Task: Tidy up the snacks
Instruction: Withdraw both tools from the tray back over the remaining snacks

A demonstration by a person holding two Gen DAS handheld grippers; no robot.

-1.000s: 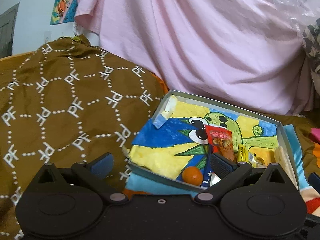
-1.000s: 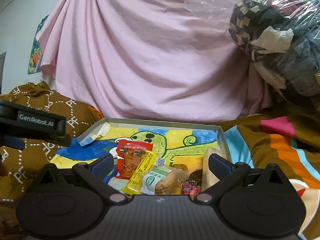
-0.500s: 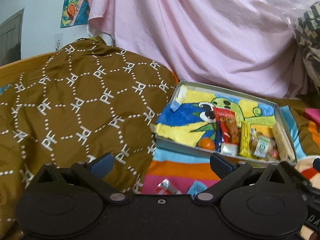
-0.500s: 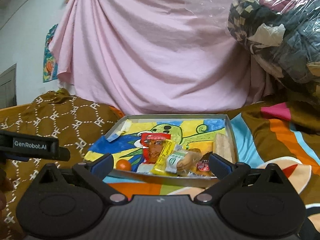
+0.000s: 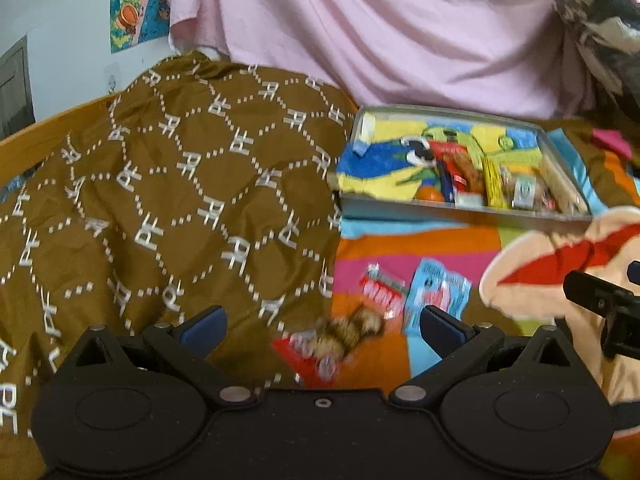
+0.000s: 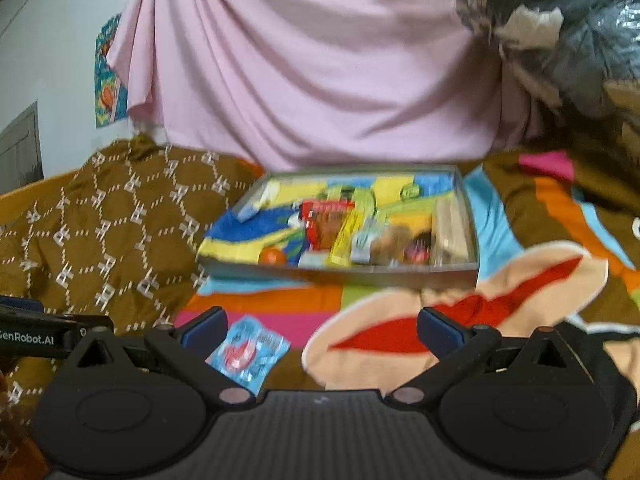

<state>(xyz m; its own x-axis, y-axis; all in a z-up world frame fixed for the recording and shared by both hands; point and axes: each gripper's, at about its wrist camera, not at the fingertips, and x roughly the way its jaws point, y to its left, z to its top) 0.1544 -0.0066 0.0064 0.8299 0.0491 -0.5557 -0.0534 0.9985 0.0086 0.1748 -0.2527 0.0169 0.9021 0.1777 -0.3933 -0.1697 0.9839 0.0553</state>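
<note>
A grey shallow box point(image 5: 460, 210) point(image 6: 340, 274) with a bright cartoon lining sits on the bed and holds several snacks, among them a red packet point(image 6: 324, 220), a yellow bar point(image 5: 493, 184) and an orange ball point(image 6: 273, 257). Loose on the striped blanket lie a light blue packet point(image 5: 434, 294) point(image 6: 250, 350), a red-and-white packet point(image 5: 382, 292) and a red wrapper with a brown snack point(image 5: 336, 340). My left gripper point(image 5: 322, 322) is open and empty just above the loose packets. My right gripper point(image 6: 320, 326) is open and empty, well short of the box.
A brown patterned quilt point(image 5: 160, 208) is heaped at the left. A pink sheet point(image 6: 312, 68) hangs behind the box. A plastic-wrapped bundle point(image 6: 560, 32) sits at the upper right. The striped blanket point(image 6: 520, 300) covers the bed.
Both grippers have pulled back from the box, which now looks smaller and farther. Loose packets on the blanket have come into view in front of them. Both stay open.
</note>
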